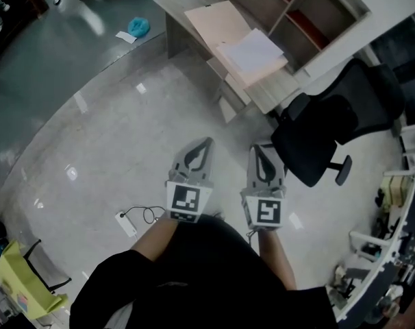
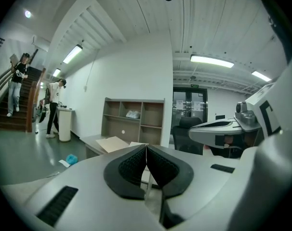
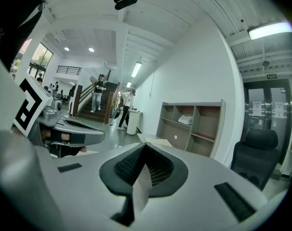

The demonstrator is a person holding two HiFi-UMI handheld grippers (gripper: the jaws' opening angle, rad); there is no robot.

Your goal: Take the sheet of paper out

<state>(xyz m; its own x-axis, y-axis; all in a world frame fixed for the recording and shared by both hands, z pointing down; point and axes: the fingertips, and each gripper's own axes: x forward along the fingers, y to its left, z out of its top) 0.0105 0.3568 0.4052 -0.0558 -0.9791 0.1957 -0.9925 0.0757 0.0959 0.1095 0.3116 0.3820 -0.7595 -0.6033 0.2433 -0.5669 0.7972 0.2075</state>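
— 1 thing fills most of the head view. What is it?
— Pale, glossy floor (image 1: 125, 136), with a darker grey band across the top left.
— And the biggest furniture?
— A grey desk (image 1: 177, 2) at the top, with an open shelf unit (image 1: 317, 5) along its far side. A black office chair (image 1: 337, 125) stands just beside the desk, on the right.
— Where is the sheet of paper?
— The white sheet of paper (image 1: 252, 50) lies flat on the desk, on top of a larger tan board (image 1: 218, 22), toward that board's lower right end. Whether it is 1 sheet or several stacked, I cannot tell.
— And the 2 grippers?
— They are side by side low in the frame, well apart from the desk, tips aimed toward it. The left gripper (image 1: 205, 142) is clenched, its black ribbed pads (image 2: 131, 166) pressed together on nothing. The right gripper (image 3: 145, 146) is the same, with its pads (image 3: 131, 165) meeting and holding nothing.
— Anything smaller?
— A blue lump (image 1: 138, 26) lies on the dark floor at the top left. A white plug (image 1: 126, 223) with a black cord lies near the person's left arm.
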